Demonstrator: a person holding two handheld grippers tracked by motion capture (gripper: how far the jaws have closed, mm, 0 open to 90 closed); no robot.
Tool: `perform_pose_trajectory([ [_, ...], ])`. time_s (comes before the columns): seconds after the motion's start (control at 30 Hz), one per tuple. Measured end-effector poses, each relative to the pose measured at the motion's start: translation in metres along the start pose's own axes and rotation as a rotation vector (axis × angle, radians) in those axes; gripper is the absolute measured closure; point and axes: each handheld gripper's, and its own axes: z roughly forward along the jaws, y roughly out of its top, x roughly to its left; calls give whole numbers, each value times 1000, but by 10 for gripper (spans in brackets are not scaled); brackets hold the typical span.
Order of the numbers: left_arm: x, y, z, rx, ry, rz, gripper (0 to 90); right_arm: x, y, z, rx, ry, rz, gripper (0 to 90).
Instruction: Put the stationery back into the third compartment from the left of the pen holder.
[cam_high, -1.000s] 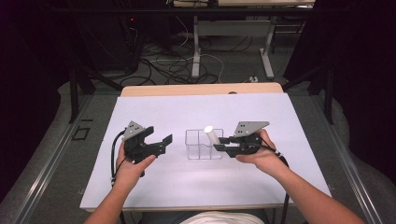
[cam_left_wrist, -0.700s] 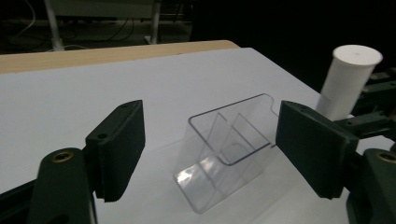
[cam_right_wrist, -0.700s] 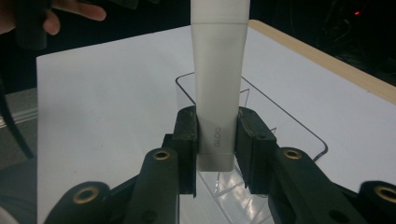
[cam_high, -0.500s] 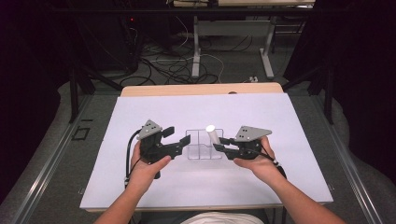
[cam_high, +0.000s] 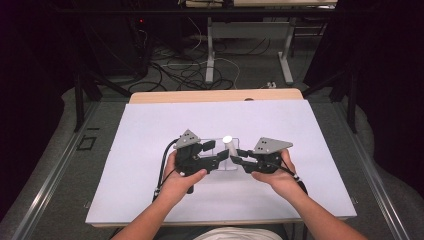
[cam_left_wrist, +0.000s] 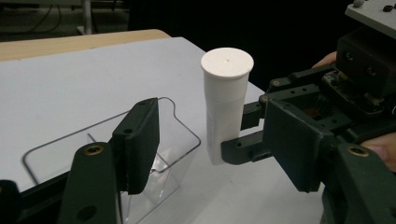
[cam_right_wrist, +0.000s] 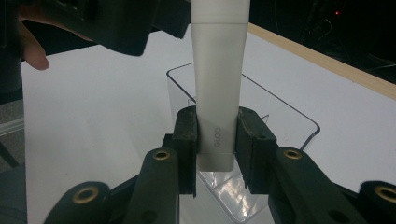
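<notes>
High view, nearest edge: two forearms are seen coming in from 6 o'clock, the hands meeting near the tabletop (cam_high: 150, 135) centre. The right gripper (cam_high: 235, 160) is closed on the lower part of a white tube (cam_right_wrist: 217, 88), held upright with its flat cap on top; in the right gripper view the pads (cam_right_wrist: 187, 140) are pressed on both sides of the tube just above its crimped end. The left gripper (cam_high: 224, 159) has been brought in from 9 o'clock over the last second; a second ago it was well apart from the clear bin (cam_high: 220, 150), now its jaws are spread wide with one pad (cam_left_wrist: 140, 144) at the bin's near wall and the tube just beyond them. The tube has been kept in about the same spot meanwhile. Judged from this, a handover or a two-handed grip on the tube is being prepared.

Farther out: the clear bin is seen just behind the tube at 12 o'clock, close enough that its rim could be knocked. Open white tabletop is left at 9, 3 and 12 o'clock. The wooden far edge (cam_high: 215, 96) lies well apart.
</notes>
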Motion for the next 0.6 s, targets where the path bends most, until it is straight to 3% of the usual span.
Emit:
perform_pose_trajectory([
  [0.1, -1, 1, 7, 13, -13, 6, 393, 1, 0, 0, 7, 8, 2, 712],
  [0.3, 0, 1, 16, -14, -46, -24, 451, 4, -1, 2, -2, 23, -8, 712],
  [0.6, -1, 3, 26, -3, -51, -42, 559, 6, -1, 4, -3, 36, -4, 712],
])
